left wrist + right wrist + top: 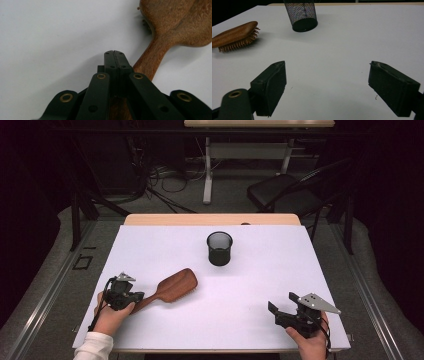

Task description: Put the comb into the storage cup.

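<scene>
Two hand-held grippers are sitting at the near edge of my counter [165,245]. My left hand-held gripper [134,298], at the near left, is holding its jaws closed tip to tip; in its own view the wooden hairbrush [172,286] handle is passing under those jaws, and I cannot tell whether they are pinching it. My right hand-held gripper [274,311], at the near right, is standing with jaws wide apart over bare counter, holding nothing. Farther in, the hairbrush is lying bristles down, its head pointing away and to the right. Beyond it, near the far middle, a black mesh cup [220,248] is standing upright, well apart from the brush.
</scene>
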Demonstrator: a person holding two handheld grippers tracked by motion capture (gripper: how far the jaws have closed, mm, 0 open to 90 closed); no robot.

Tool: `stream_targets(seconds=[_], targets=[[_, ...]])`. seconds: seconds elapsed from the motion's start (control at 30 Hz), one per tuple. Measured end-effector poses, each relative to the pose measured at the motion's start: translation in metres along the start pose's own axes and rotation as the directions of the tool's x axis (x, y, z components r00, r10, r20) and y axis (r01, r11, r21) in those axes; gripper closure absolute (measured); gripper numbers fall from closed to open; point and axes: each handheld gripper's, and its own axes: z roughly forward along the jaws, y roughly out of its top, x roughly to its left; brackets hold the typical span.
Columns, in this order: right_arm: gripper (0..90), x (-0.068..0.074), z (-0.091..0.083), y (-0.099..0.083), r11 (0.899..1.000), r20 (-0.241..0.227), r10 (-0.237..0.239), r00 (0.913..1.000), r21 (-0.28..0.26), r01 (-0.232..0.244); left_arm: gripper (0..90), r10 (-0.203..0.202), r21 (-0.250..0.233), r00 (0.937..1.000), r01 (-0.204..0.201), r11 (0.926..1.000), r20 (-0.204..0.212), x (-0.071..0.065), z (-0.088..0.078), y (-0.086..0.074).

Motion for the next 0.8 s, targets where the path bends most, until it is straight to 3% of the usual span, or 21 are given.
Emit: stream_targets(seconds=[0.8], targets=[[14.6,0.000,-0.001,0.000,1.000,-0.006,-0.006,1.0000,0.002,0.006,90.0,0.050,0.038,0.9982,-0.051,0.9979,0.034,-0.024,-0.008,-0.014]])
